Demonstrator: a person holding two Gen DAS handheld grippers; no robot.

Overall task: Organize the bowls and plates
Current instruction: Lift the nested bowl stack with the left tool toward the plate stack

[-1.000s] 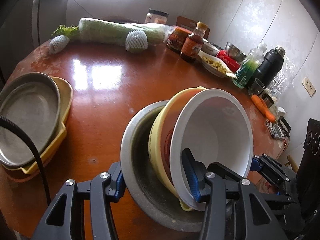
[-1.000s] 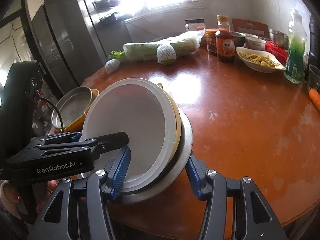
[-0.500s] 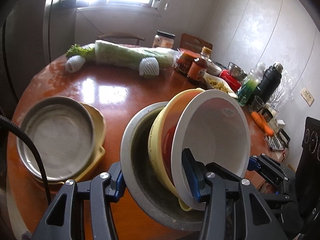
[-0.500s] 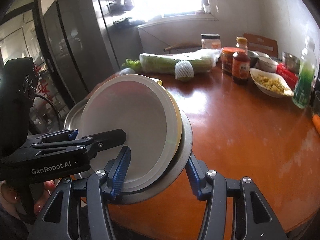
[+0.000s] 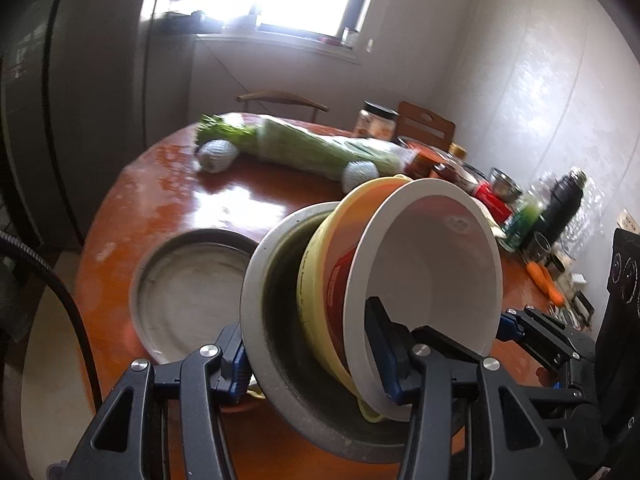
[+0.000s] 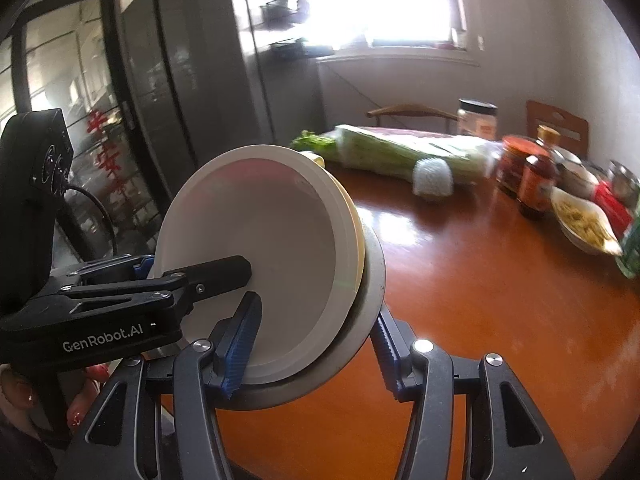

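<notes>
A nested stack of bowls is held tilted in the air above the table: a white bowl [image 5: 432,264] inside a yellow bowl [image 5: 320,264] inside a grey metal bowl [image 5: 272,320]. My left gripper [image 5: 312,364] is shut on one side of the stack's rims. My right gripper [image 6: 312,356] is shut on the other side, where the white bowl [image 6: 264,256] and the grey bowl [image 6: 372,280] show. A grey metal plate [image 5: 188,292] lies on the table below and to the left of the stack.
The round brown table [image 6: 500,300] carries a long bagged green vegetable [image 5: 320,152], jars and sauce bottles [image 6: 532,184], a dish of food [image 6: 580,228], a black flask [image 5: 564,208] and a carrot [image 5: 544,284]. A refrigerator [image 6: 192,80] stands at left.
Both grippers have lifted the bowl stack higher and drawn it back towards the table's near edge. The grey plate now lies closer under the stack.
</notes>
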